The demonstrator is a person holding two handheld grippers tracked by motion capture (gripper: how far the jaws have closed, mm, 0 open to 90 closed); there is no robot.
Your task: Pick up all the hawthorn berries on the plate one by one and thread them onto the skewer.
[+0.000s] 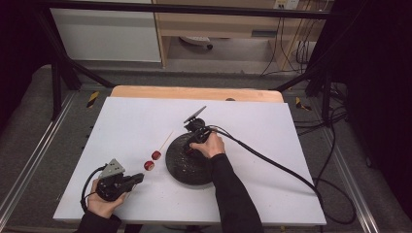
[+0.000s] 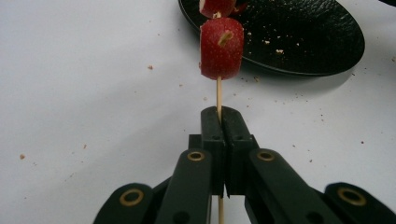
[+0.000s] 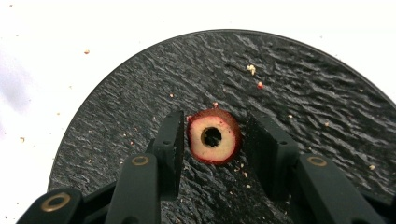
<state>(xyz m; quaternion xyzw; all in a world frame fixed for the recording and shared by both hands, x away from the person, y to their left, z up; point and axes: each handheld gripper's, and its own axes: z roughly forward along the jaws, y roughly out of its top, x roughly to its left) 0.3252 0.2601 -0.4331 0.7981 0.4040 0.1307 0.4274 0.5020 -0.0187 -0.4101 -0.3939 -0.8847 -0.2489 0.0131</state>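
Observation:
My left gripper (image 2: 220, 112) is shut on a thin wooden skewer (image 2: 218, 93) that carries two red fruit pieces, one close (image 2: 222, 49) and one further along (image 2: 217, 7). In the high view this gripper (image 1: 141, 177) lies low at the front left, and the skewer (image 1: 166, 139) points toward the back. My right gripper (image 3: 215, 116) reaches down over a black textured plate (image 3: 280, 70). Its jaws straddle a red fruit slice (image 3: 226, 148) with a cored hole, lying flat on the plate. The left pad is at the slice's edge, while a thin gap shows at the right pad.
The white board (image 1: 121, 121) has a wooden strip (image 1: 194, 92) along its far edge. The right gripper's black cable (image 1: 272, 165) trails across the board to the right. Crumbs are scattered on the plate (image 1: 182, 170) and around it. Dark frame posts stand at the back corners.

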